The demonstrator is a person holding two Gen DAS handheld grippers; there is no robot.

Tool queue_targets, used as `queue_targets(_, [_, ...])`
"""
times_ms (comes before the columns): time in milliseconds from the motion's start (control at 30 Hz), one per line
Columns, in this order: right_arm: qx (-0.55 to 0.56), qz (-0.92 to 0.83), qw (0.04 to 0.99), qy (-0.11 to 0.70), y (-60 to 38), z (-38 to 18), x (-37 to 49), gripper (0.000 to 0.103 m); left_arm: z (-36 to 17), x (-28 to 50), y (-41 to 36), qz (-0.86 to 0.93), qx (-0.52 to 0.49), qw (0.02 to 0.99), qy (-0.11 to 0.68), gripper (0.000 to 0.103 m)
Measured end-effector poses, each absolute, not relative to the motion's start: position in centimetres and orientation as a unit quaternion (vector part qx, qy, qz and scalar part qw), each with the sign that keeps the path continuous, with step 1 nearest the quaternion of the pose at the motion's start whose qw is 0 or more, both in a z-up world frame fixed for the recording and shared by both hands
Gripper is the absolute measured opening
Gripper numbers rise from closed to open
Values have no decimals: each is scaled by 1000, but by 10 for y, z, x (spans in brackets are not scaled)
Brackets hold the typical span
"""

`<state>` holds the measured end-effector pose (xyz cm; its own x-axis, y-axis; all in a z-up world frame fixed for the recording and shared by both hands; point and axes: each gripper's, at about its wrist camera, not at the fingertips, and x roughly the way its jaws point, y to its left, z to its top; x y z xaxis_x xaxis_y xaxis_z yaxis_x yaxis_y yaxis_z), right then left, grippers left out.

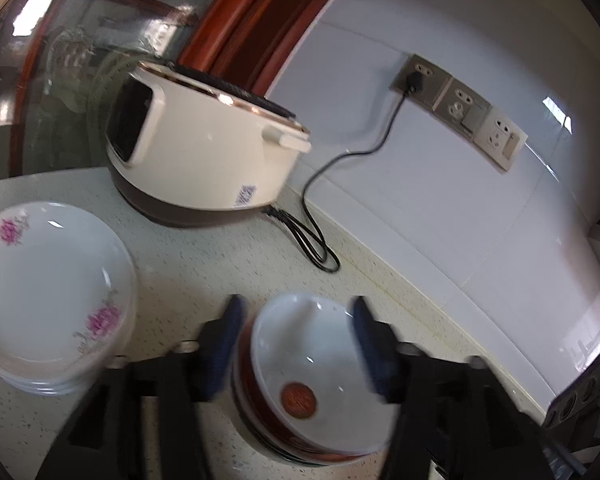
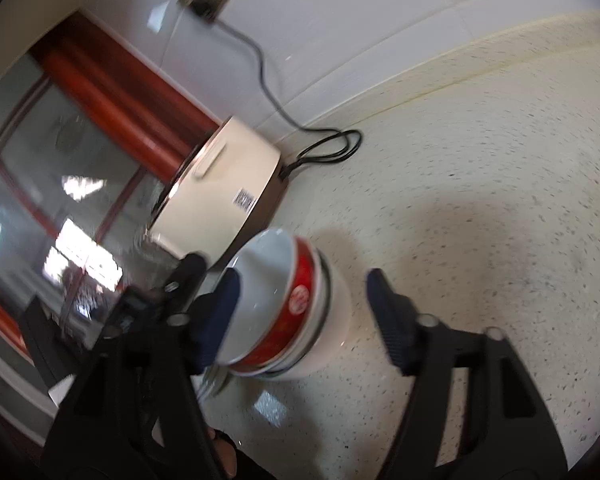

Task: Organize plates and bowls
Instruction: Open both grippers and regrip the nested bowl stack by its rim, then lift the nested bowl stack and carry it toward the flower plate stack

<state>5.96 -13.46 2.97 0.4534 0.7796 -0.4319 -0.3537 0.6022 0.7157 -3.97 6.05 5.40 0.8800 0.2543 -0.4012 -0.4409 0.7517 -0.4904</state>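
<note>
A stack of nested bowls stands on the speckled counter. The top bowl is white inside with a red seal at its bottom, and red-banded bowls sit below it. My left gripper is open, with a blue-padded finger on each side of the top bowl's rim. In the right wrist view the same bowl stack looks tilted. My right gripper is open around it: the left fingertip overlaps the rim and the right fingertip stands apart. A stack of white plates with pink flowers lies to the left.
A cream rice cooker stands behind the bowls by a red-framed glass door. Its black cord loops on the counter and runs up to the wall sockets. In the right wrist view, bare counter stretches right of the rice cooker.
</note>
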Motion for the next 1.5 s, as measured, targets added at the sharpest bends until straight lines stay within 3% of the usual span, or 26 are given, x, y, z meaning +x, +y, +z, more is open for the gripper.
queue_targets(33, [283,350,802,392,-137,27,62,80,55,-42,61,201,-295,922,152,86])
queue_targets(67, [289,347,799,397,-137,25,64,82,56,-44,62,210,-295,921,147,86])
queue_targets(567, [303,382,763,424,-130,9,70,91,28,-21,87,175,-348,895,219,87])
queue_targets(1500, [282,333,769,467,-119,-13,65,92,-2,4,89,80,-420,860,279,87])
